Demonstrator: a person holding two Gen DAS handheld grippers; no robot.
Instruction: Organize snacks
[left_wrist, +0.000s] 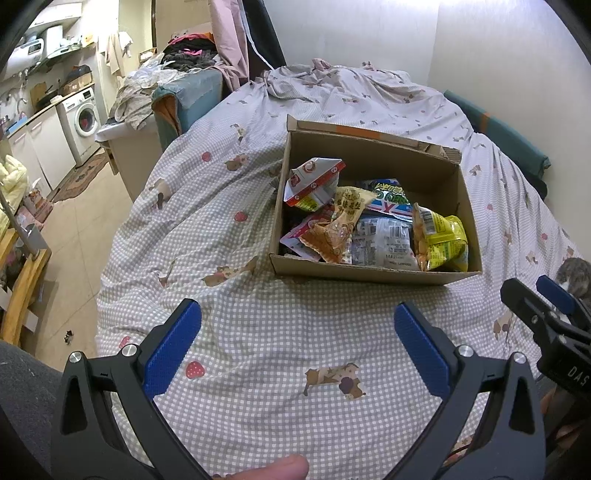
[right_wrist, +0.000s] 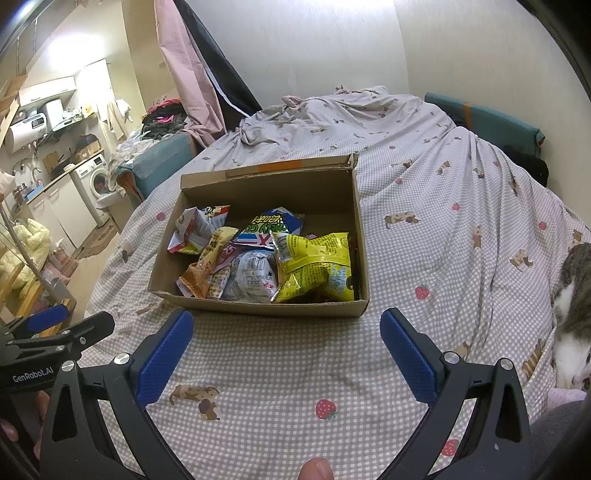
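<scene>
- I am looking over a bed (left_wrist: 258, 332) with a checked sheet; a kitchen corner with a washer (left_wrist: 83, 118) lies far left, and a cat (right_wrist: 572, 295) sits at the right edge.
- One cardboard box (right_wrist: 258, 308) sits open on the sheet, just beyond both grippers.
- The snacks all lie inside the box, heaped toward its near side; I see none loose on the sheet.
- I count six packets that show: a yellow bag (right_wrist: 317, 266) at the right, a silver one (right_wrist: 255, 277) beside it, an orange one (right_wrist: 201, 273) near left, a pink one (right_wrist: 221, 277) just beside it, a red-and-white one (left_wrist: 314, 181) far left, and a blue-and-green one (right_wrist: 273, 227) behind. More may hide beneath.
- My left gripper (left_wrist: 297, 345) is spread wide and holds nothing; my right gripper (right_wrist: 286, 349) likewise.
- This fits either a finished gathering or a heap awaiting sorting, so I bid no move.
- Any grasp here should pinch a packet's sealed edge, gently, as the bags look puffy and crushable.
</scene>
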